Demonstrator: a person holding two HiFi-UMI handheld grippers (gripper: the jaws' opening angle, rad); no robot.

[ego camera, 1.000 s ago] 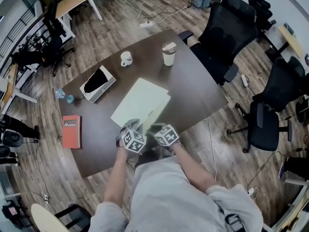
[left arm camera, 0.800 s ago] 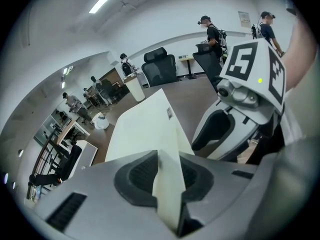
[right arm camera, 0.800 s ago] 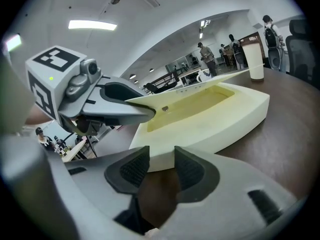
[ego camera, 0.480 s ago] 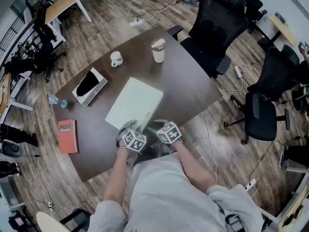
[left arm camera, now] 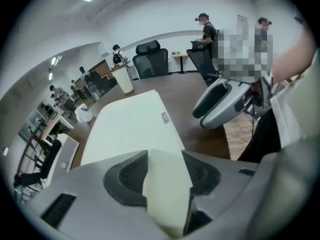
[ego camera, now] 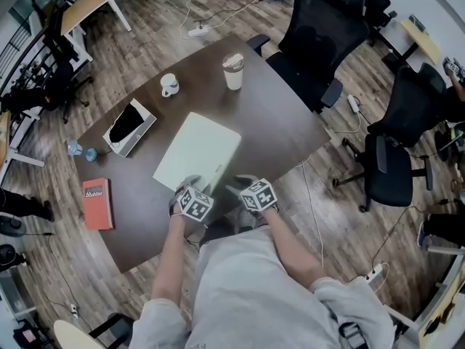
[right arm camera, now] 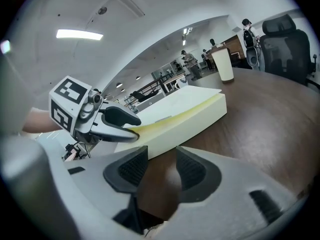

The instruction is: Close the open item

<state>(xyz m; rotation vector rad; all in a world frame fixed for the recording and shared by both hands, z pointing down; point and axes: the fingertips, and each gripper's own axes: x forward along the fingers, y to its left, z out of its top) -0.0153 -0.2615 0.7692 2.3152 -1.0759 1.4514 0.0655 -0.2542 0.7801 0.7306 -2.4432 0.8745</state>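
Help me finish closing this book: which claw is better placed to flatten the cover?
Left. The left claw has a corner of the cover between its jaws, which have just been opening; the right claw is empty, over bare table beside the book.

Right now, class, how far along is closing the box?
Mostly done: the lid of the pale box lies nearly flat. In hand: the left tongs, jaws just opening, straddle its slightly raised near corner; the right tongs are open, empty. Left: probably release and press flush.

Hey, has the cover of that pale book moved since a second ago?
Yes. The cover has dropped almost flat onto the book, toward the table.
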